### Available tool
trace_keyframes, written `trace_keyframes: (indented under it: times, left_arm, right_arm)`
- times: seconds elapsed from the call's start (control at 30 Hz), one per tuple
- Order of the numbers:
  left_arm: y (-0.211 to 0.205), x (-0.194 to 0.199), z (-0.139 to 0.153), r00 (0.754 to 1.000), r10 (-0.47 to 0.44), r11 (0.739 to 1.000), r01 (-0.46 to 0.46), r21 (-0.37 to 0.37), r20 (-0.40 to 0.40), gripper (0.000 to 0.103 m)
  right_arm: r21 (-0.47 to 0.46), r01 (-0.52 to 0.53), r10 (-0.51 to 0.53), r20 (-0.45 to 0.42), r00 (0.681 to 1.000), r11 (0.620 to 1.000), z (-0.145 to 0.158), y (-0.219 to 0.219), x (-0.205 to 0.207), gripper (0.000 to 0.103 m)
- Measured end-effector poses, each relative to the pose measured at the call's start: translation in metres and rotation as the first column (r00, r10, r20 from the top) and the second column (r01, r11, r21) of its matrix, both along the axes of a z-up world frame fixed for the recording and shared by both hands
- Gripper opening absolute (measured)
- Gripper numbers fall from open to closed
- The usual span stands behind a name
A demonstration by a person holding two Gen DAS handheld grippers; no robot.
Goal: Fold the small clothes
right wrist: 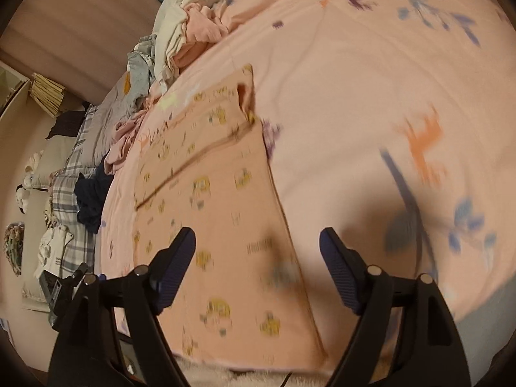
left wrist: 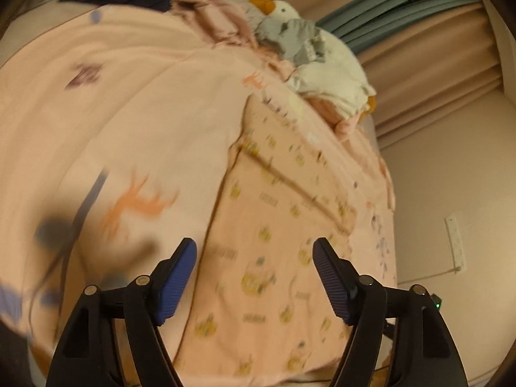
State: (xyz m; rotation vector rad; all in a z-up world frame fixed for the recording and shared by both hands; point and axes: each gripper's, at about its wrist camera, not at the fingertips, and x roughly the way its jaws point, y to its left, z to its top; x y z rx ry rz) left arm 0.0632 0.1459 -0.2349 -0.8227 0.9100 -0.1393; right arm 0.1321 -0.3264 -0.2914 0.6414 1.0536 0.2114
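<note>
Holding both tools spread wide and carrying nothing, I list what lies ahead of them.

Item one: small printed garment (left wrist: 274, 225), peach with yellow figures, lying flat on the pink bedspread (left wrist: 113, 113). It sits directly ahead of and beneath my left gripper (left wrist: 254, 271), whose blue pads (left wrist: 179, 277) stand apart above it; under my right gripper (right wrist: 258, 264) the same piece (right wrist: 219, 200) fills the ground between the jaws and to the left, its long edge running forward just inside the right pad.

Handling, as I judge it: light, thin, limp cloth (it will sag and drag, not hold a shape). Best taken by pinching a near corner or the side edge, one tool to each, lifting only the top layer and not the bedspread beneath.

Item two: heap of unfolded clothes (left wrist: 225, 22) with a plush goose (left wrist: 322, 48), far ahead.

Blur hides the seams.
</note>
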Motion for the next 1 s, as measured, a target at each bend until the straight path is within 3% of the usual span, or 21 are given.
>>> trace_keyframes:
  times: [0.2, 0.33, 0.47, 0.6, 0.8, 1.0]
  left_arm:
    - [-0.025, -0.038, -0.026, 0.996, -0.078, 0.997, 0.078, -0.009, -0.052, 0.082]
    - [-0.037, -0.062, -0.043, 0.992, -0.097, 0.991, 0.09, -0.095, -0.076, 0.083]
    - [-0.045, -0.074, -0.057, 0.989, -0.115, 0.973, 0.092, -0.214, -0.098, 0.084]
    - [-0.052, -0.07, -0.071, 0.984, -0.127, 0.958, 0.089, -0.271, -0.127, 0.084]
    - [-0.053, -0.063, -0.074, 0.99, -0.086, 0.955, 0.05, -0.292, -0.112, 0.084]
    - [-0.063, -0.056, -0.073, 0.989, -0.123, 0.966, 0.101, -0.239, -0.077, 0.084]
  right_arm:
    - [0.079, 0.072, -0.069, -0.039, 0.997, 0.994, -0.028, -0.004, -0.045, 0.086]
    - [0.056, 0.081, -0.079, -0.034, 0.996, 0.995, -0.032, 0.0, -0.069, 0.088]
    - [0.117, 0.081, -0.075, -0.052, 0.996, 0.99, -0.041, 0.001, -0.082, 0.091]
    - [0.169, 0.056, -0.042, -0.084, 0.996, 0.984, -0.053, 0.01, -0.085, 0.091]
    - [0.194, 0.028, -0.007, -0.112, 0.994, 0.981, -0.064, 0.021, -0.084, 0.091]
    - [0.227, 0.057, -0.032, -0.11, 0.993, 0.972, -0.067, 0.022, -0.083, 0.091]
